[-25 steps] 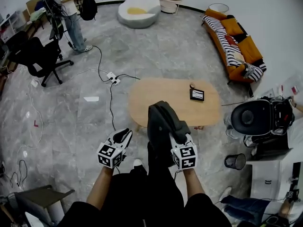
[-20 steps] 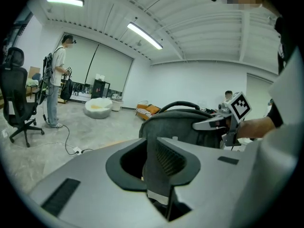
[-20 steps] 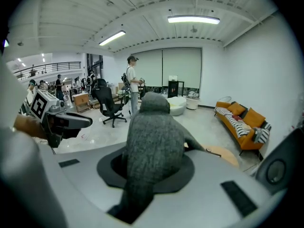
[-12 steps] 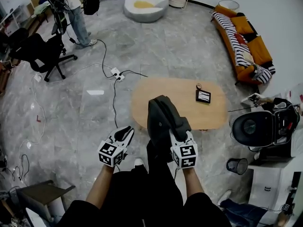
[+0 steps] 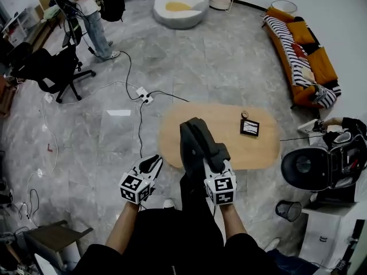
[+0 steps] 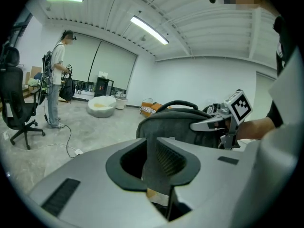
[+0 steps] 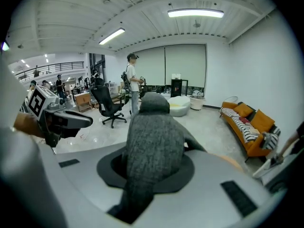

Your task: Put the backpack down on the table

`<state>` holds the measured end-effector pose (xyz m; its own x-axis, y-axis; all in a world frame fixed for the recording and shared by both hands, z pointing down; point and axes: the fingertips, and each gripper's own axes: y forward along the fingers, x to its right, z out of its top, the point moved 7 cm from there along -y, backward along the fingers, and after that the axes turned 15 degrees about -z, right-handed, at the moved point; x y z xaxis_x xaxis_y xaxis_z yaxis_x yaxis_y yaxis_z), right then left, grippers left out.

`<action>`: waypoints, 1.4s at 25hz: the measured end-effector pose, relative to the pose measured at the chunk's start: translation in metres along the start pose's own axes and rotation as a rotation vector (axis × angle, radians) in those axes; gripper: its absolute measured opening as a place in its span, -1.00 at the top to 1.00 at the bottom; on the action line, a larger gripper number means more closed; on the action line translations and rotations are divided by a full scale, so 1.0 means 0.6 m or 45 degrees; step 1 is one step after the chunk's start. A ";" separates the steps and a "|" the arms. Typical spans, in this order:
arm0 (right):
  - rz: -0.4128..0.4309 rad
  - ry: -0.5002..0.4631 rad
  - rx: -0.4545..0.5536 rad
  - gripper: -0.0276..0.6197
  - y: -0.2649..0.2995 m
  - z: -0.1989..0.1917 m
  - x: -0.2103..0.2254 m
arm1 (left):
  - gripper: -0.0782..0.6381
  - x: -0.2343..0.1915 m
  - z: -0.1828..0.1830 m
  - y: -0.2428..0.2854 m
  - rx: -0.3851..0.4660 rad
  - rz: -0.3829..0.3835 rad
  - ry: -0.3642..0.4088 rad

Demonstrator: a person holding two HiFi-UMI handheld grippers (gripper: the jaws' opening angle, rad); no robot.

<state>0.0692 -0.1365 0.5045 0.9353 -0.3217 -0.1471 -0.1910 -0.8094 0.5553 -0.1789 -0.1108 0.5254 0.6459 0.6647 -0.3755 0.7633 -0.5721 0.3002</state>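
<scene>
so, our right gripper (image 5: 213,165) is clamped on the dark grey fabric backpack (image 5: 198,145), so it hangs clear above the oval pale wooden table (image 5: 261,153)'s near edge; our left gripper (image 5: 150,165) is closed, empty.

One backpack (image 5: 198,145), one table (image 5: 255,153), one sofa (image 5: 304,56), perhaps two chairs (image 5: 49,70) (image 5: 307,166).

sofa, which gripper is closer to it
Right. The right gripper, shut on the backpack, is on the sofa's side, with the table between; the left gripper sits beyond the backpack, farther off.
</scene>
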 end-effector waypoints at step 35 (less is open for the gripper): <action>0.189 -0.043 -0.009 0.65 0.378 0.189 -0.193 | 0.59 -0.263 0.118 -0.011 0.010 0.176 -0.091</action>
<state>-0.1163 -0.3388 0.5546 0.8864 -0.4540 -0.0901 -0.3244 -0.7483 0.5785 -0.2868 -0.2457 0.5208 0.7418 0.5437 -0.3927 0.6669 -0.6598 0.3464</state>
